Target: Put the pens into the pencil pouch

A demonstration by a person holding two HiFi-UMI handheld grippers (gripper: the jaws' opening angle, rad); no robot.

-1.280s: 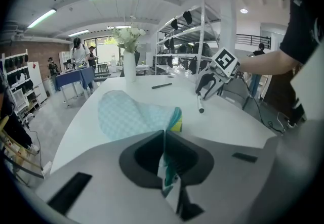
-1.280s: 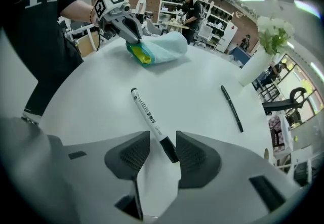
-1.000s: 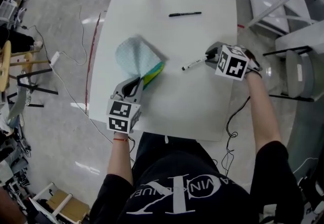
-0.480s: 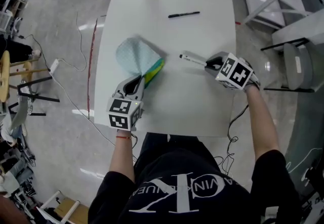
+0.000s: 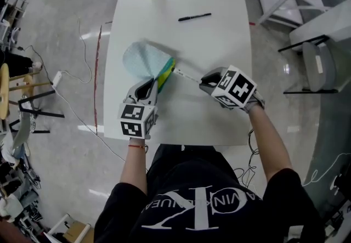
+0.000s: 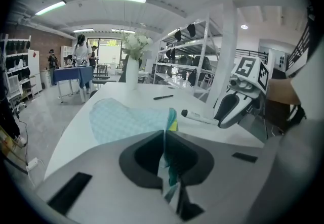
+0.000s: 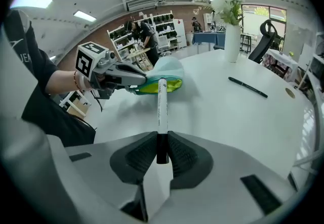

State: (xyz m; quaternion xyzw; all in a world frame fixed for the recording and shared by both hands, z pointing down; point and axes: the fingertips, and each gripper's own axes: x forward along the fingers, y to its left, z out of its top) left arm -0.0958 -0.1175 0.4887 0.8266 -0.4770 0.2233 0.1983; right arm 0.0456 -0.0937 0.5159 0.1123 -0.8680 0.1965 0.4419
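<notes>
Head view: white lettering recorded on the person's black shirt [image 5: 203, 212], a large monogram with "VIN KLEIN" legible across it; leading letters unclear. Square black-and-white code markers noted on the cubes of the left gripper [image 5: 148, 86] and right gripper [image 5: 204, 78]; no characters. Print on the white pen [image 7: 161, 99] too small to be read.

The left grey tongs [image 5: 147, 89] point away from the body, jaws pressed together on the edge of a light blue fabric pouch [image 5: 143, 61]. The right grey tongs [image 5: 204, 79] angle leftward towards them, jaws clamped on the black end of a white marker pen [image 5: 185, 75]. The left forearm [image 5: 134, 162] and right forearm [image 5: 269, 137] are bare and reach forward.
</notes>
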